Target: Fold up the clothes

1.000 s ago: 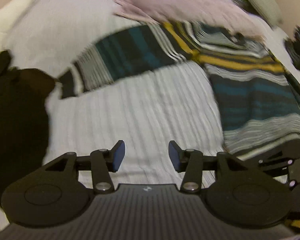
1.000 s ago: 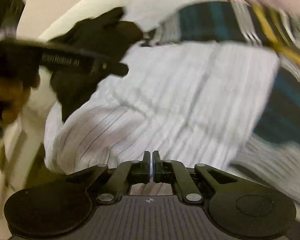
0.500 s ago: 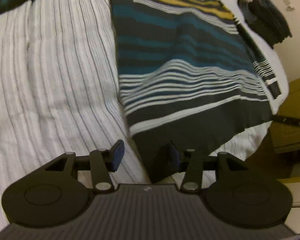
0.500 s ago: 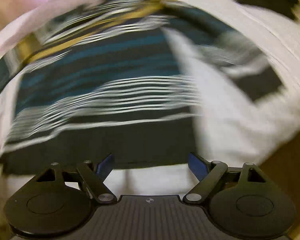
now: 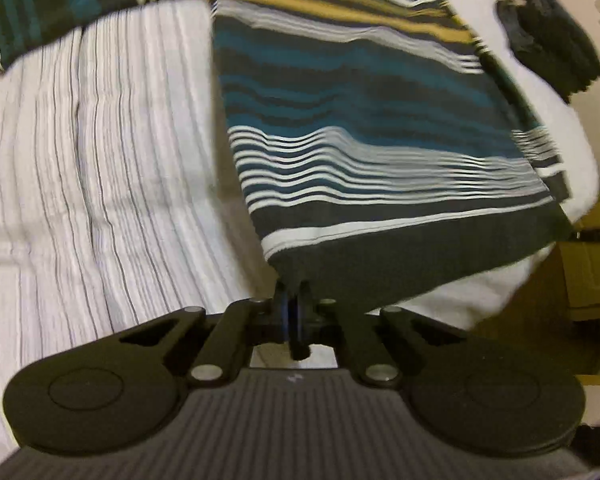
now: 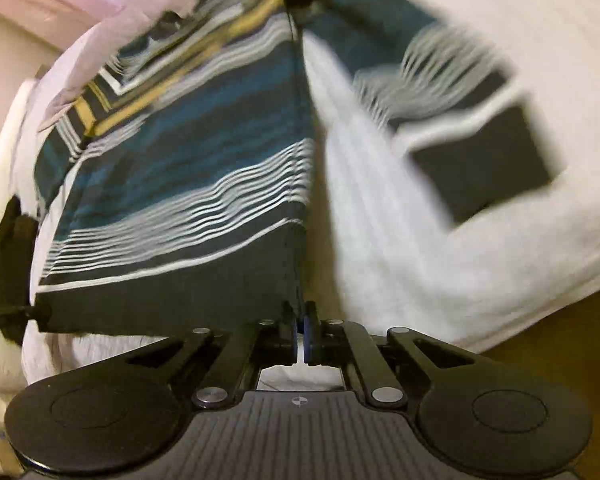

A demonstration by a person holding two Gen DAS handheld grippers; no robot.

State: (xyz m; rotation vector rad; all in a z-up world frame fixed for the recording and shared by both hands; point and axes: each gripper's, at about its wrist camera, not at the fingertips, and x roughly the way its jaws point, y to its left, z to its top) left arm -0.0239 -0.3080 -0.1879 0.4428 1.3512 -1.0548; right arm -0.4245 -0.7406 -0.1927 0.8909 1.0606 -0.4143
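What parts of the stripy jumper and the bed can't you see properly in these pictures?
- Left wrist view: the striped sweater has its collar cut off by the top edge.
- Left wrist view: the hem corner is hidden inside the shut left gripper.
- Right wrist view: the sleeve is smeared by motion blur.
- Right wrist view: the right gripper hides its pinched corner.
- Left wrist view: the dark pile is too blurred to identify.

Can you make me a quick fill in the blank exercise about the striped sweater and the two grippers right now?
1. The left gripper is shut on a corner of the sweater's ____ hem.
2. The right gripper is ____ on the hem's other corner.
3. The striped sweater lies on a white bedcover marked with thin ____.
4. Near its shoulders the sweater has a ____ band.

Missing words: black; shut; stripes; yellow
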